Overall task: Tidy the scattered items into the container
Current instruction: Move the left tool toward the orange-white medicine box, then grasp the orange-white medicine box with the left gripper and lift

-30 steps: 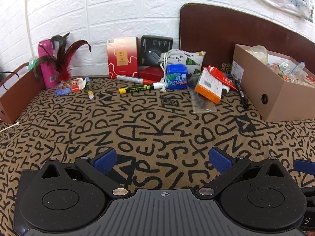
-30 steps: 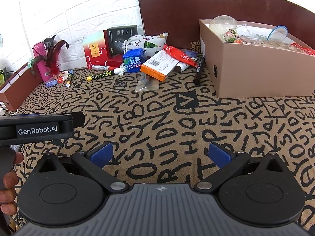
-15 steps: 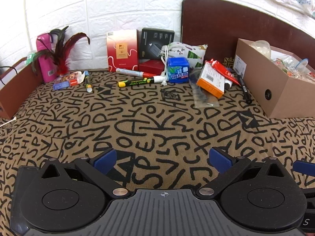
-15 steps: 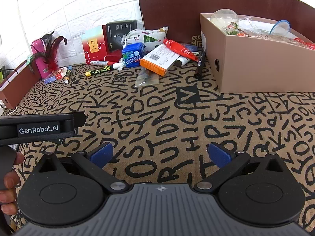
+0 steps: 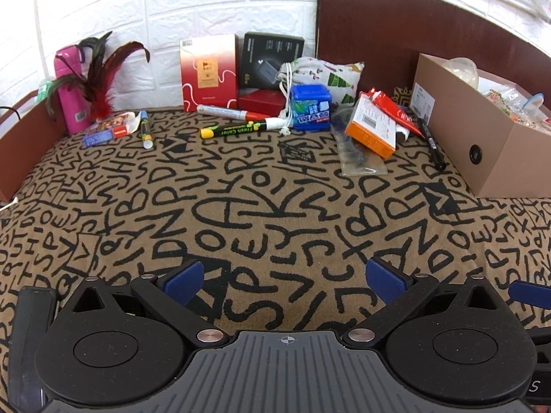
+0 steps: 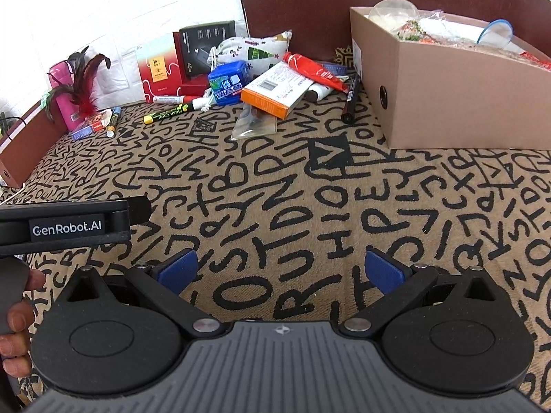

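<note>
Tan letter-patterned cloth (image 5: 241,206) under white brick wall. Brown cardboard box (image 6: 447,103) already held bags; orange carton (image 6: 275,91), black marker (image 6: 349,103), red tube (image 6: 313,69) lay just left of box. Left gripper (image 5: 282,277), right gripper (image 6: 280,270) spread wide, empty, well short of items.

ahead of your left gripper (image 5: 286,278) you have one cardboard box (image 5: 482,137), four markers: a yellow-black one (image 5: 241,129), a red-white one (image 5: 234,113), a blue-capped one (image 5: 145,129), a black one (image 5: 432,144). you also have one orange carton (image 5: 373,127), one blue tub (image 5: 311,106), one red tube (image 5: 391,110), one printed pouch (image 5: 327,72).
</note>
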The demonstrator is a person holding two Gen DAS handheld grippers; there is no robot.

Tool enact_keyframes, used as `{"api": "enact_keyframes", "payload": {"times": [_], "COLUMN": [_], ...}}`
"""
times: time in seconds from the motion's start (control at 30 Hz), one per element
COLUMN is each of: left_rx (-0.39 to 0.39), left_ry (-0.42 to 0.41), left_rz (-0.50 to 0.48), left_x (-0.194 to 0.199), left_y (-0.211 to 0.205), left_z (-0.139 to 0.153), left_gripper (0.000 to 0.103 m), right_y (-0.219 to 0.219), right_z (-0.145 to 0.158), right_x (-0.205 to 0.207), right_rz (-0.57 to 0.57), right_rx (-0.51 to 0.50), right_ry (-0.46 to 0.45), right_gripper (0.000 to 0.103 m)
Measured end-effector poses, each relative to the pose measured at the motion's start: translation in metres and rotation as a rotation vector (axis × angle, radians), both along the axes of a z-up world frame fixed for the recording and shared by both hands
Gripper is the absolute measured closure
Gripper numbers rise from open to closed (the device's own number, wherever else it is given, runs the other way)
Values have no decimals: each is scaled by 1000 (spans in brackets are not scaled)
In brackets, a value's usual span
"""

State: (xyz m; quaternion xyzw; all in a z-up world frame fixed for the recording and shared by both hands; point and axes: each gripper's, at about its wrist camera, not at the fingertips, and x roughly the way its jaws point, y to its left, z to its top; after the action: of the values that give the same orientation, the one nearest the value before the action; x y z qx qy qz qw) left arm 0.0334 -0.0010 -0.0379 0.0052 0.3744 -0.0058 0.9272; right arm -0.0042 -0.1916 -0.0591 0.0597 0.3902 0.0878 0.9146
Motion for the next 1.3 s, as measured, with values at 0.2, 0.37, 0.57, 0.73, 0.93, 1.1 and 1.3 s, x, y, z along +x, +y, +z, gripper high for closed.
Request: {"api": "enact_keyframes", "payload": {"times": [0.2, 0.37, 0.57, 0.73, 0.93, 1.1, 1.3], "left_rx": [-28, -56, -80, -99, -141, -201, -222], "left_ry": [1, -1, -45, -61, -26, 6, 14], "left_rz": [-36, -78, -140, -206, -278, -324, -316], "left_x": [15, 40, 89, 139, 184, 208, 221], "left_y": [0, -5, -13, -26, -40, -48, -49], "left_z": [-4, -3, 7, 9, -4, -15, -23], "left_gripper": [0, 0, 0, 7, 19, 28, 43], "right_y": [3, 11, 15, 22, 19, 13, 10], "right_z": [-8, -10, -10, -13, -17, -17, -25], "right_x": [13, 33, 78, 121, 169, 193, 206], "right_rz": [40, 83, 109, 148, 154, 155, 205], "right_rx": [8, -61, -69, -85, -57, -28, 30], "right_ry": [-5, -72, -122, -165, -176, -198, -199], "right_gripper": [0, 0, 0, 3, 19, 29, 39]}}
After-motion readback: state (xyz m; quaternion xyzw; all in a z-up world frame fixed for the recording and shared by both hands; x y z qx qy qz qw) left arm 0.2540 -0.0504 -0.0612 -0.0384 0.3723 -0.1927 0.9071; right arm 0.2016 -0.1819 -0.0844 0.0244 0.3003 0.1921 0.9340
